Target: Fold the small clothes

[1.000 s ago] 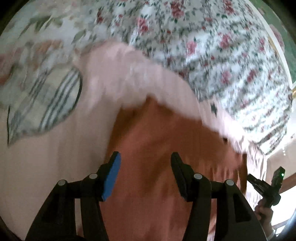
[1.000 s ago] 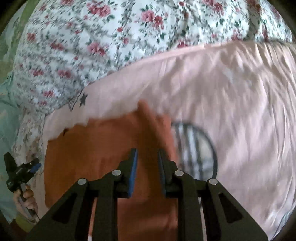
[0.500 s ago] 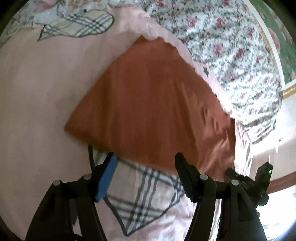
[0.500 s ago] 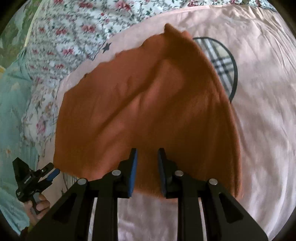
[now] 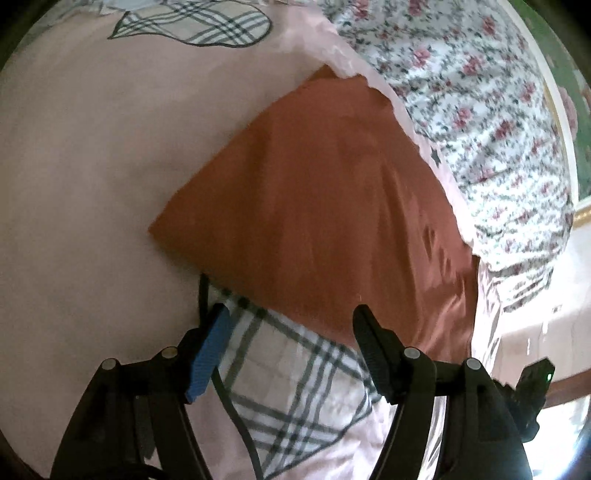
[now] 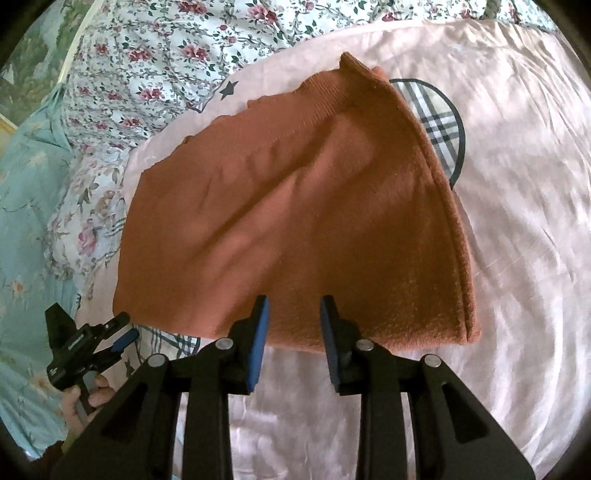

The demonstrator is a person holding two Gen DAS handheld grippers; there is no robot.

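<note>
Where both wrist views overlap, the working surface is a bed covered by a pale pink sheet (image 6: pixel 517 184) with a satin-like sheen and fine wrinkles. Plaid patches outlined in dark line are printed on it: two show in the left wrist view, one at upper left (image 5: pixel 195 22) and one at lower centre (image 5: pixel 291 391); the right wrist view shows one at upper right of the garment, partly hidden. One small black star (image 6: pixel 228 88) sits near the sheet's edge. A floral quilt (image 6: pixel 155 48) with red roses on white borders the sheet across the top of the right view and the upper right of the left view. Light blue floral fabric (image 6: pixel 26 206) fills the left edge of the right view. Room beyond is blurred; a green surface and a gilt strip appear at far right in the left view.

Count: one rust-orange knit garment (image 6: pixel 295 206), folded, lying flat on the sheet at frame centre, ribbed band toward the top, overlapping a plaid patch.

Two grippers. Left gripper (image 5: pixel 291 332): jaws wide apart, empty, above the plaid patch just below the garment's edge. Right gripper (image 6: pixel 293 317): jaws moderately parted, empty, tips at the garment's near edge; contact cannot be judged.
</note>
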